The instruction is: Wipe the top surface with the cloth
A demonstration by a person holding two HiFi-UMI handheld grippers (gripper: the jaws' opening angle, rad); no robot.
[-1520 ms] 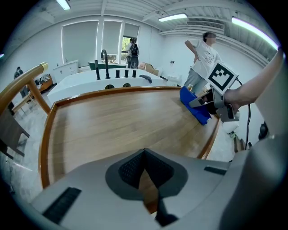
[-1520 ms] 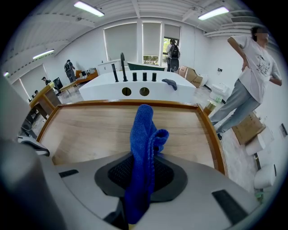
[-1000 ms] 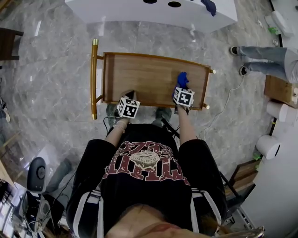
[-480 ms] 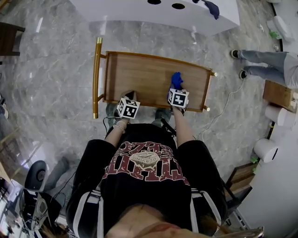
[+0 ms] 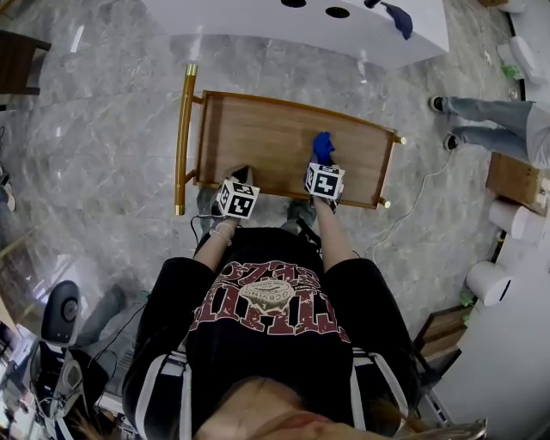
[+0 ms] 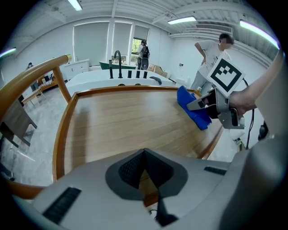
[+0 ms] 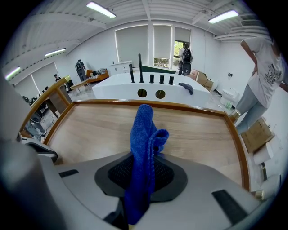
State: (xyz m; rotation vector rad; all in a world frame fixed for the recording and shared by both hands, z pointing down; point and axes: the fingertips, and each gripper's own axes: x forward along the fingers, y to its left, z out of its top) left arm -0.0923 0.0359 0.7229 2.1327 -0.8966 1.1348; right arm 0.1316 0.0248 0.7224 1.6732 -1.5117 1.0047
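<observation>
The wooden top surface (image 5: pixel 266 137) of a cart has a raised rim. A blue cloth (image 5: pixel 322 147) rests on its near right part, clamped in my right gripper (image 5: pixel 324 168). In the right gripper view the cloth (image 7: pixel 144 139) stands up between the jaws of my right gripper (image 7: pixel 141 168), over the wood (image 7: pixel 94 128). My left gripper (image 5: pixel 240 182) hovers at the near edge, left of the cloth, and in its own view my left gripper (image 6: pixel 144 155) is shut on nothing. From there the cloth (image 6: pixel 191 107) lies to the right on the top surface (image 6: pixel 121 121).
A brass-coloured handle bar (image 5: pixel 182 142) runs along the cart's left end. A white counter with holes (image 5: pixel 301 26) stands just beyond the cart. A person's legs (image 5: pixel 485 116) are at the right, near boxes (image 5: pixel 516 176). Grey marble floor (image 5: pixel 94 129) surrounds the cart.
My right gripper has dragged the blue cloth leftward along the near part of the top. The left gripper has stayed at the near edge.
</observation>
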